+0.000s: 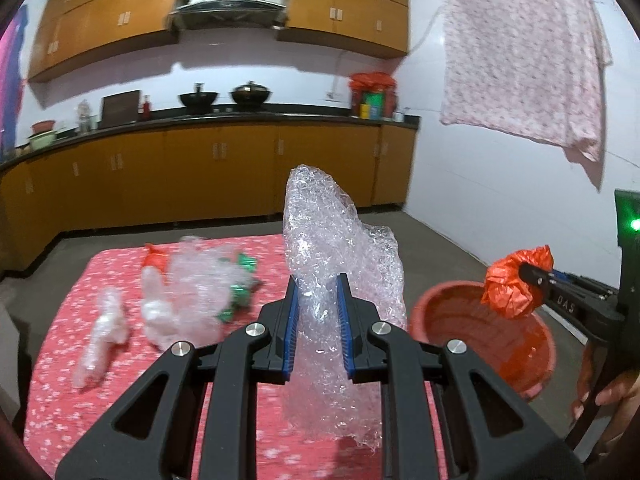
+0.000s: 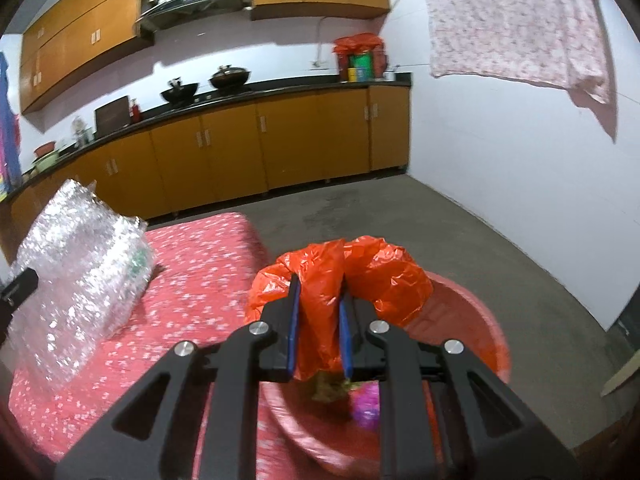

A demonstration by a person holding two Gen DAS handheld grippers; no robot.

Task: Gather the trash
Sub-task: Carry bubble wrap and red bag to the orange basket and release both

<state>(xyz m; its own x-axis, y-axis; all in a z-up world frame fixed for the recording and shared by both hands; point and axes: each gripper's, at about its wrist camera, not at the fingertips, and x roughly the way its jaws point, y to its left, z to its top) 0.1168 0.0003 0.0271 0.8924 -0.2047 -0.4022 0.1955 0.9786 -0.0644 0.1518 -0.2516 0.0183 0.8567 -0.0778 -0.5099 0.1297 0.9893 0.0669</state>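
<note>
Both hands were loaded when I checked. My left gripper (image 1: 318, 308) was clamped narrow on a crumpled sheet of bubble wrap (image 1: 332, 240), which stood up between the blue pads with its long axis running roughly along the fingers and its top leaning a little to the right. My right gripper (image 2: 319, 320) was pinched on a bunched orange plastic bag (image 2: 360, 276), puffed out on both sides of the pads. The relation that mattered was the red basin (image 1: 516, 356): from the left wrist view it sat just past the right edge of the desk (image 1: 60, 360) and lower than it, so to the right of and below the bubble wrap. From the right wrist view the basin rim (image 2: 476, 312) was directly under and ahead of the orange bag, which hung over the basin's mouth (a couple of scraps were already lying inside, too blurred to name). So the right hand was the nearer one by my read; it looked placed to let go, while the left would have to cross rightward off the desk first. More clear plastic (image 1: 192, 292) with red and green bits lay on the pink flowered cover at the desk's far left, well apart from both grippers, so I judged the job far from done.
</note>
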